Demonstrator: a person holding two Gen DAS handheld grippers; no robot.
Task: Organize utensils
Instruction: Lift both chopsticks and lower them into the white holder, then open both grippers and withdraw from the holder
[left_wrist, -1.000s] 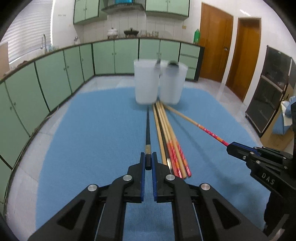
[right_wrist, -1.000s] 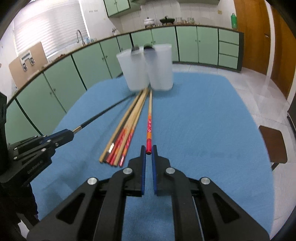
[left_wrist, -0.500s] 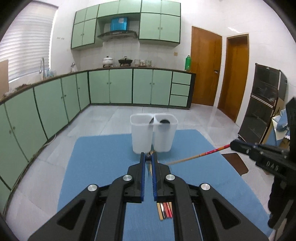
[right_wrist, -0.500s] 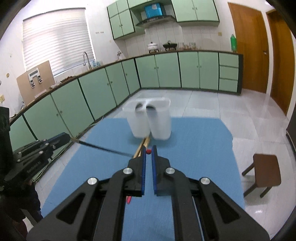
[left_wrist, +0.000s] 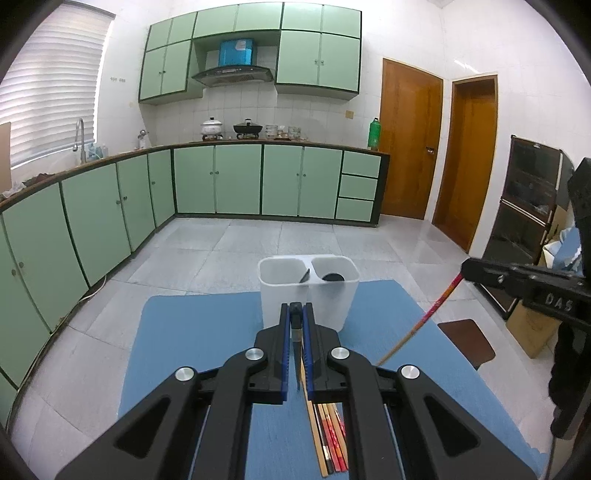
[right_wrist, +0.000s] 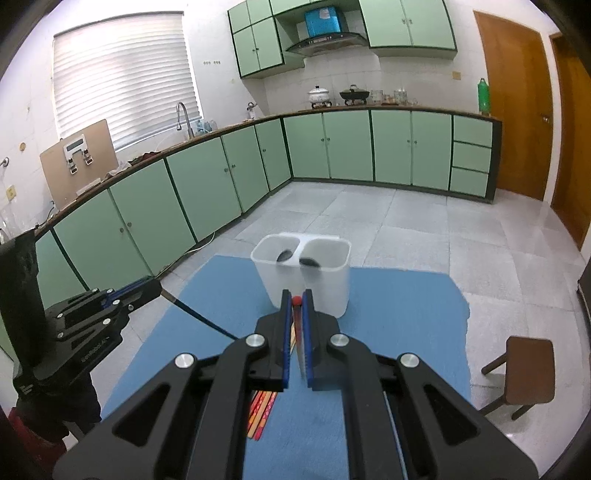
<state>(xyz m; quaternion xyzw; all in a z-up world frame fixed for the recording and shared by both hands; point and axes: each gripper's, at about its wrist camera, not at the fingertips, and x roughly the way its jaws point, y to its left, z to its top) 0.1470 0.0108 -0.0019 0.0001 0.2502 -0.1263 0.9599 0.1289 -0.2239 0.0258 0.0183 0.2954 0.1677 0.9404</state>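
My left gripper (left_wrist: 296, 314) is shut on a black chopstick (left_wrist: 296, 325) and holds it raised, its tip hanging down; it also shows in the right wrist view (right_wrist: 199, 317). My right gripper (right_wrist: 296, 299) is shut on a red-ended chopstick (right_wrist: 296, 301), also raised; it slants down in the left wrist view (left_wrist: 424, 321). A white two-compartment holder (left_wrist: 308, 295) stands on the blue mat (left_wrist: 207, 332) just beyond both grippers, dark utensil ends inside. Several chopsticks (left_wrist: 330, 439) lie on the mat below.
The mat's far edge drops to a tiled floor. A brown stool (right_wrist: 528, 369) stands at the right. Green cabinets (left_wrist: 236, 177) line the back and left walls. A dark cabinet (left_wrist: 528, 221) stands at the far right.
Both grippers have lifted their chopsticks off the mat and tilted up. The holder now sits lower and closer in front of the fingertips.
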